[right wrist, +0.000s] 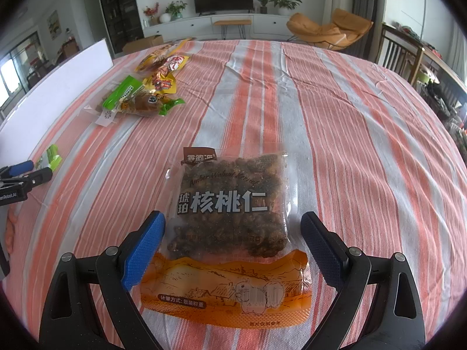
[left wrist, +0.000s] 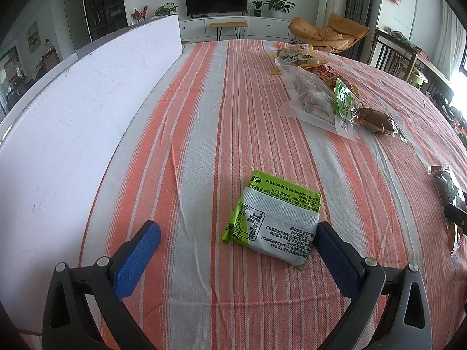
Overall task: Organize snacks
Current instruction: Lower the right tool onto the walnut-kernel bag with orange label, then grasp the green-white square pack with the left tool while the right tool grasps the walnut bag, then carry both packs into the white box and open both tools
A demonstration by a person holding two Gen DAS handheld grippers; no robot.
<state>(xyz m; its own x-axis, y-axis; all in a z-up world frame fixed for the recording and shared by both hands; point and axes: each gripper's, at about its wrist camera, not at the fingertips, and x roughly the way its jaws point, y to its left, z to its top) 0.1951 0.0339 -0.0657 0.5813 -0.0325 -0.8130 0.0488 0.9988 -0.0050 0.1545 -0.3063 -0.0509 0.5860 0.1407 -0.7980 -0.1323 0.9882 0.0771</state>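
Striped tabletop (left wrist: 204,116): your left gripper (left wrist: 238,233) is wide open beside the green packet (left wrist: 271,218), your right gripper (right wrist: 232,224) wide open around the walnut pouch (right wrist: 230,204), so centre both before closing flat on the packs

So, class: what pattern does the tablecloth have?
Orange-and-white stripes on the tablecloth, clearest in the right wrist view.

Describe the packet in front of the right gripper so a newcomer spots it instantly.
On the striped tablecloth, look between the open right gripper. The walnut packet lies flat: clear, dark kernels showing, orange rabbit band. The other snacks are piled far off.
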